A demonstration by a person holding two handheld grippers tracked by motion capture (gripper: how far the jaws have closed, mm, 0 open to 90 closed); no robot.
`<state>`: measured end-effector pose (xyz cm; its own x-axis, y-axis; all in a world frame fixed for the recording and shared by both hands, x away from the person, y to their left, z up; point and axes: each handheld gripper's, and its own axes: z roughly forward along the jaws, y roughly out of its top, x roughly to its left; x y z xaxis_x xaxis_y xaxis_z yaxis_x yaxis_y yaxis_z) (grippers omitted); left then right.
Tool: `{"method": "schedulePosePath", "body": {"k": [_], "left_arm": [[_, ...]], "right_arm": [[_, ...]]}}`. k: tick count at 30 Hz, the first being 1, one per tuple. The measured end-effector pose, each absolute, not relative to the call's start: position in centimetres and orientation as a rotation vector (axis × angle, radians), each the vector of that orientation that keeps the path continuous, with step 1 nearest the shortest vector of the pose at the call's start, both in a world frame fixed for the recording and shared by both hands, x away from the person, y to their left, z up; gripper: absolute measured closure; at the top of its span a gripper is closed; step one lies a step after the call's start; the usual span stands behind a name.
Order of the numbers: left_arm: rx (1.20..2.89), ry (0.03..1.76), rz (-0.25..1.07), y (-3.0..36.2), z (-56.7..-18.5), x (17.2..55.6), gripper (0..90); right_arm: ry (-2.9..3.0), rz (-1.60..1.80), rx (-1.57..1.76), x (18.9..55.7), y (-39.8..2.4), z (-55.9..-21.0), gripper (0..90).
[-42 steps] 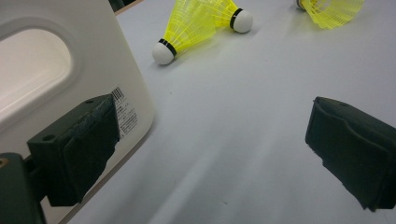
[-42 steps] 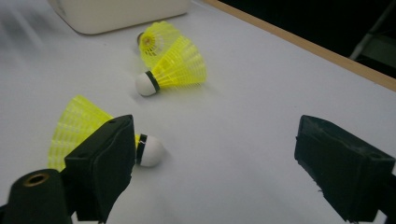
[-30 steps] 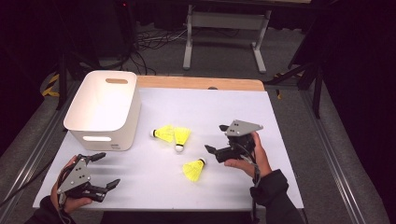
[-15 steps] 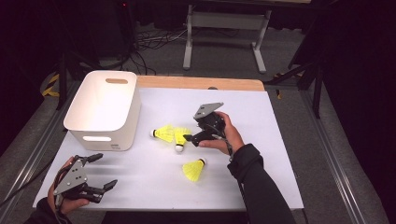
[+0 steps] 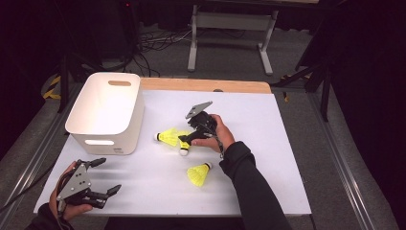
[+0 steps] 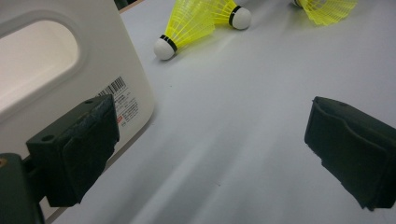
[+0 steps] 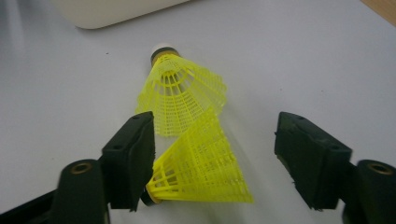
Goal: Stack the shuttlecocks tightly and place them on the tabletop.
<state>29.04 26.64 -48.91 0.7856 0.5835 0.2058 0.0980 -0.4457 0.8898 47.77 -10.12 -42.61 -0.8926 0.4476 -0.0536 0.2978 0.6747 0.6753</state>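
the work in hand is judged to be the picking up of yellow shuttlecocks from the white tabletop (image 5: 268, 143), probably for the white bin (image 5: 106, 111). two shuttlecocks lie touching each other just to the right of the bin: the far shuttlecock (image 7: 180, 93) has its cork end pointing towards the bin, and the near shuttlecock (image 7: 205, 175) lies across its skirt edge. a third shuttlecock (image 5: 198, 173) lies apart, further from the bin and towards the person.

the right hand-held gripper (image 7: 215, 163) is set around the near shuttlecock, and its jaws have just been closing; a clear gap is seen on the right side, while the left pad sits beside the cork end, so nothing is gripped yet. the left hand-held gripper (image 6: 210, 158) is held wide and empty just in front of the bin's near wall.

the shuttlecock is judged very light, with a thin plastic mesh skirt that is springy and easily crushed or bent by a firm squeeze. the round cork is the stiff part, though small and smooth enough to slip or be flicked away. it is best taken at the cork or at the narrow neck of the skirt, with a gentle closing, and care is needed so that the touching neighbour is not dragged along.
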Motion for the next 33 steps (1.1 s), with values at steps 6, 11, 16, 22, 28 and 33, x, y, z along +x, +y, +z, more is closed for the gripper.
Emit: {"method": "schedulePosePath", "body": {"k": [6, 11, 16, 22, 28, 33], "left_arm": [[1.984, 0.513, 0.611, 26.7, -49.0, 29.1, 3.9], [1.989, 0.513, 0.617, 26.6, -48.9, 29.1, 4.0], [1.989, 0.518, 0.611, 26.5, -49.0, 29.1, 4.1], [1.992, 0.522, 0.612, 26.5, -49.0, 29.1, 4.2], [1.992, 0.521, 0.618, 26.5, -48.9, 29.1, 4.3], [1.994, 0.526, 0.617, 26.5, -49.0, 29.1, 4.4]], "right_arm": [[2.737, 0.959, 0.585, 48.0, -9.6, -43.2, 51.3], [2.751, 0.998, 0.599, 47.9, -10.1, -42.9, 69.1], [2.745, 1.028, 0.612, 47.5, -10.9, -42.0, 81.0], [2.735, 1.142, 0.603, 47.1, -11.9, -41.0, 90.0], [2.733, 1.158, 0.602, 46.8, -11.7, -40.8, 90.0], [2.709, 1.173, 0.578, 46.6, -11.7, -40.6, 90.0]]}}
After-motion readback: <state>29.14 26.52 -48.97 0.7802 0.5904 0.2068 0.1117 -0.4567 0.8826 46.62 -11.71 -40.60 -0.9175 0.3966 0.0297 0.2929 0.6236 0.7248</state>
